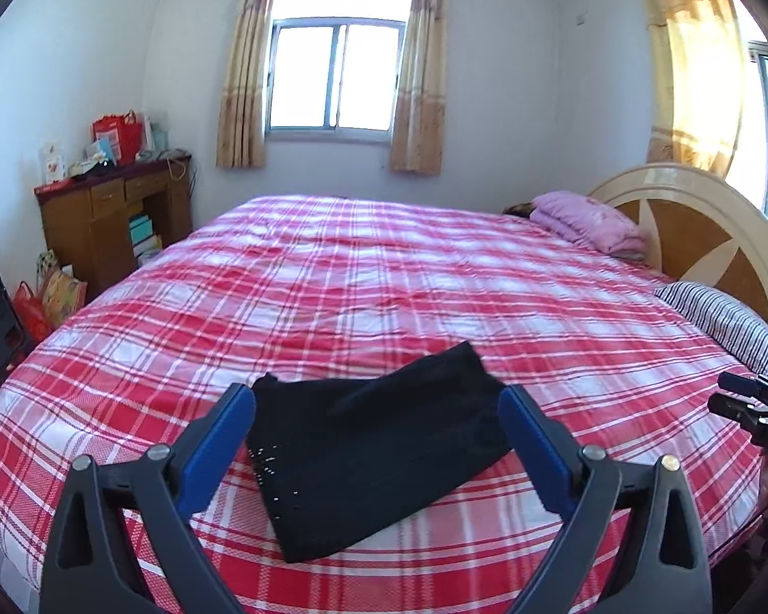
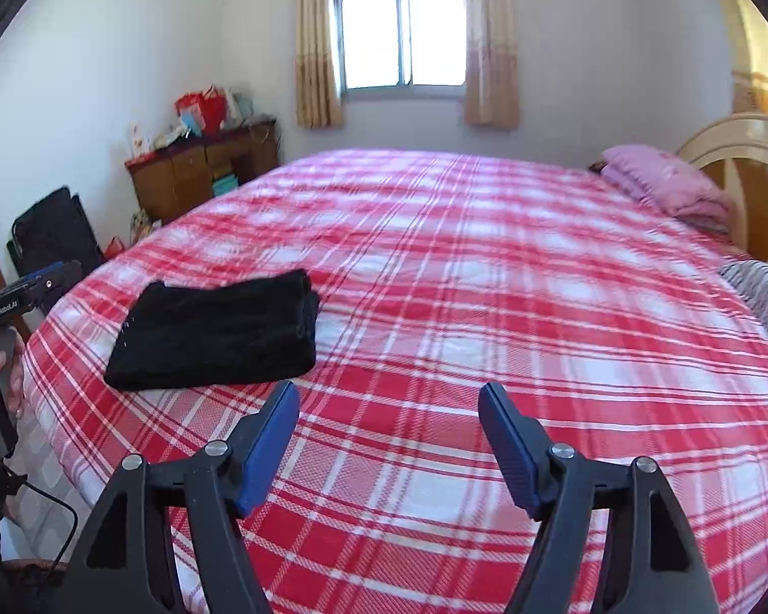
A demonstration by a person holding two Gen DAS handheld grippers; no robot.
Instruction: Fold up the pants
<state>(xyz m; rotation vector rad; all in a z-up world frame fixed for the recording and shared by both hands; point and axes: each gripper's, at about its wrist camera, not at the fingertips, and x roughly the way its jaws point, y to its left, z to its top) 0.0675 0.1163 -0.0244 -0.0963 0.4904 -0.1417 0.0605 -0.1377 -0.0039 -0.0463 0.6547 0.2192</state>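
The black pants [image 1: 379,450] lie folded into a compact rectangle on the red plaid bed [image 1: 384,281], near its front edge. My left gripper [image 1: 379,404] is open and empty, held just above and in front of the pants, its blue fingers on either side of them in the view. In the right wrist view the pants [image 2: 215,332] lie to the left, apart from my right gripper [image 2: 389,399], which is open and empty over bare bedspread [image 2: 486,281]. The left gripper [image 2: 30,286] shows at the left edge of that view, and the right gripper [image 1: 752,399] at the right edge of the left wrist view.
A pink folded blanket [image 1: 589,222] and a striped pillow [image 1: 722,322] lie by the round headboard [image 1: 691,225] at right. A wooden desk [image 1: 112,215] with bags stands at the left wall. A dark case [image 2: 56,240] stands left of the bed.
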